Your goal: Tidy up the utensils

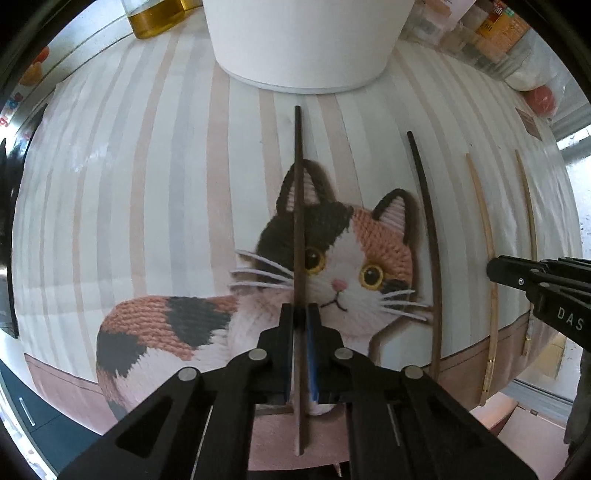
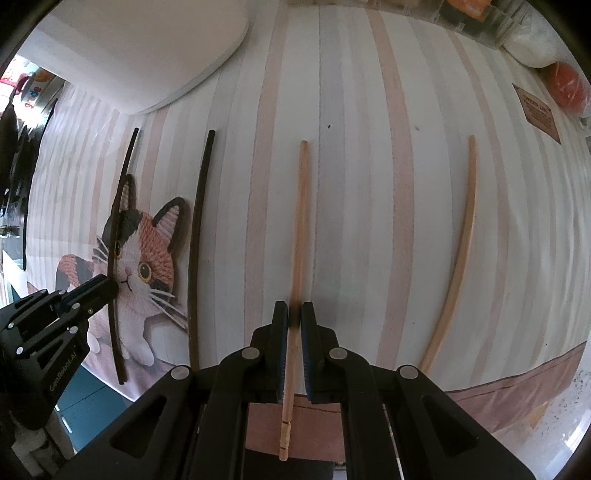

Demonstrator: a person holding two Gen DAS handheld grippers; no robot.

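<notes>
Four chopsticks lie side by side on a striped mat [image 2: 351,184], running near to far; from left to right they are a dark chopstick [image 1: 298,206] crossing the face of the printed calico cat [image 1: 354,258], a second dark chopstick [image 1: 430,236] just beside the cat's right ear, a pale wooden chopstick [image 2: 300,221], and another pale chopstick [image 2: 463,243] well apart on the far right; the left gripper [image 1: 300,314] points down with its jaws clamped on the first dark chopstick, toward its near end; the right gripper [image 2: 294,314] likewise stands closed on the first pale wooden chopstick, its banded near end jutting out behind the pads; a white container [image 1: 303,44] stands at the mat's far edge, with a bottle of amber liquid [image 1: 155,18] to its left.
</notes>
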